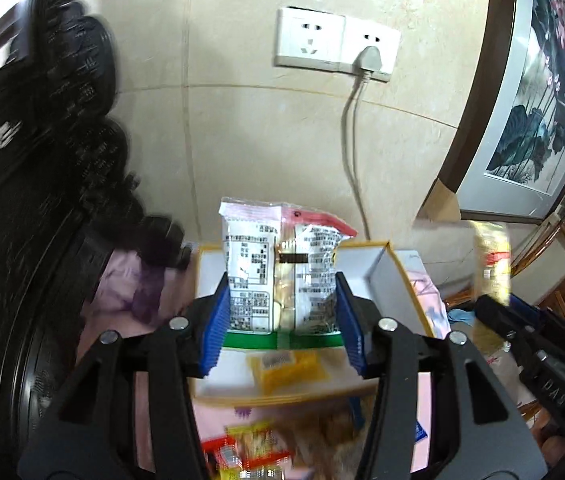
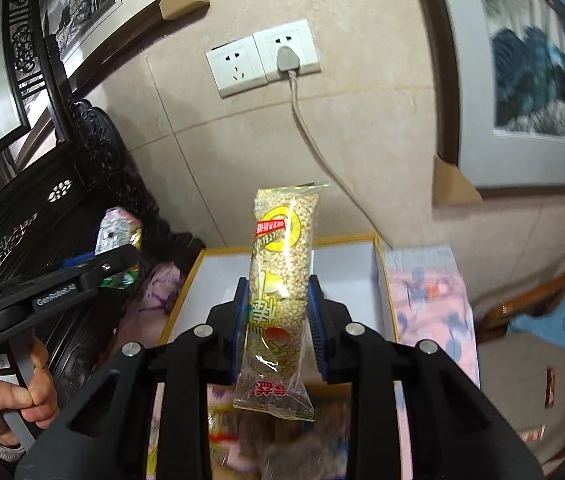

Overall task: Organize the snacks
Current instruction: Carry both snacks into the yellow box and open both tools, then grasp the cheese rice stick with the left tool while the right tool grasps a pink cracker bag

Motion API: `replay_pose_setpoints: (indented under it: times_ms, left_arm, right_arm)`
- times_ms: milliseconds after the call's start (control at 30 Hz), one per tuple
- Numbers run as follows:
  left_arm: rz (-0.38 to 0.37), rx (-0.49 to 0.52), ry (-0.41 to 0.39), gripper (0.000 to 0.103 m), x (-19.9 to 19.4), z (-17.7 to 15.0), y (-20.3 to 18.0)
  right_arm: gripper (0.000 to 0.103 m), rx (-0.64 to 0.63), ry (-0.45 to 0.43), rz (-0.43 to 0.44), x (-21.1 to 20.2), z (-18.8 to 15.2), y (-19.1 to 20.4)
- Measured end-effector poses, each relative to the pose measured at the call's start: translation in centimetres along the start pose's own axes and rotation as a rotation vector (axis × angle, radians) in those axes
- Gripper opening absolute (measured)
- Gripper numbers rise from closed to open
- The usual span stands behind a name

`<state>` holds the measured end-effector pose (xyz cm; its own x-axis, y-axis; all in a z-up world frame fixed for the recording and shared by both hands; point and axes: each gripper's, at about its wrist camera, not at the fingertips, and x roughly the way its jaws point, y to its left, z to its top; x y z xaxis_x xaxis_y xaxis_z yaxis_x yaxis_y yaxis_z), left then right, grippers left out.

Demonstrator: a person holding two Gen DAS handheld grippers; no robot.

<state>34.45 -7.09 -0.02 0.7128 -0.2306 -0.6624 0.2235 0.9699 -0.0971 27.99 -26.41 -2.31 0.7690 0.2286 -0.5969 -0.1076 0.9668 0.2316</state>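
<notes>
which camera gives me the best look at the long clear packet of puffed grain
The right wrist view: the puffed grain packet stands upright and sharp, clamped between the right gripper pads. The left wrist view shows only a blurred yellowish strip of the puffed grain packet at the right edge.

A snack packet (image 1: 282, 276) lies in the box (image 1: 362, 268) below the wall socket (image 1: 336, 44).
</notes>
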Motion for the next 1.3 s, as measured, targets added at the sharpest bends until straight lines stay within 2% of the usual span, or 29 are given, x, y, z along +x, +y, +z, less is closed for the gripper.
replay_pose_setpoints:
  times_ms: [33,67,100,133,200,233,300,400,533,633,767,867,967,1167,1300]
  left_arm:
    - [0.036,0.013,0.014,0.067,0.6,0.9,-0.4]
    - [0.074,0.016,0.012,0.085,0.5,1.3,-0.5]
    - [0.106,0.019,-0.008,0.091,0.0,1.5,-0.7]
    - [0.122,0.023,-0.043,0.098,-0.8,1.6,-0.6]
    - [0.125,0.028,-0.114,0.101,-3.0,0.8,-0.1]
    - [0.121,0.026,-0.124,0.101,-3.7,0.2,0.2]
    - [0.114,0.02,-0.104,0.101,-4.7,-1.7,1.1]
    - [0.135,0.017,-0.04,0.101,-5.2,-5.5,2.6]
    - [0.189,0.041,0.07,0.101,-5.4,-12.7,4.3]
    - [0.176,0.041,0.177,0.101,-5.6,-17.9,5.2]
    - [0.171,0.023,0.297,0.101,-6.0,-22.8,6.2]
    - [0.174,-0.007,0.341,0.101,-6.6,-24.9,7.2]
    - [0.174,-0.047,0.355,0.101,-7.1,-25.5,8.3]
    - [0.173,-0.135,0.341,0.101,-7.9,-25.4,10.2]
    - [0.187,-0.142,0.333,0.101,-8.1,-25.5,10.5]
  right_arm:
    - [0.03,-0.018,0.014,-0.016,0.9,0.8,0.2]
    - [0.034,-0.017,0.009,-0.036,1.0,1.2,0.2]
    - [0.056,-0.01,-0.003,-0.044,0.6,1.5,0.2]
    - [0.069,0.001,-0.036,-0.056,-0.3,1.4,0.1]
    - [0.099,0.006,-0.099,-0.09,-2.0,0.5,0.0]
    - [0.102,-0.003,-0.117,-0.097,-3.0,-0.7,-0.1]
    - [0.102,-0.012,-0.099,-0.111,-3.6,-2.6,-0.4]
    - [0.102,-0.002,-0.004,-0.142,-3.8,-6.9,-1.0]
    - [0.102,0.039,0.165,-0.161,-3.8,-14.4,-1.4]
    - [0.102,0.084,0.274,-0.155,-3.4,-19.1,-1.5]
    - [0.102,0.099,0.44,-0.173,-1.3,-23.8,-0.8]
    - [0.102,0.087,0.482,-0.154,0.2,-25.2,0.0]
    - [0.102,0.012,0.506,-0.171,2.0,-25.9,1.1]
    - [0.102,-0.07,0.558,-0.192,4.8,-26.5,2.2]
    - [0.102,-0.091,0.589,-0.198,5.9,-26.9,2.5]
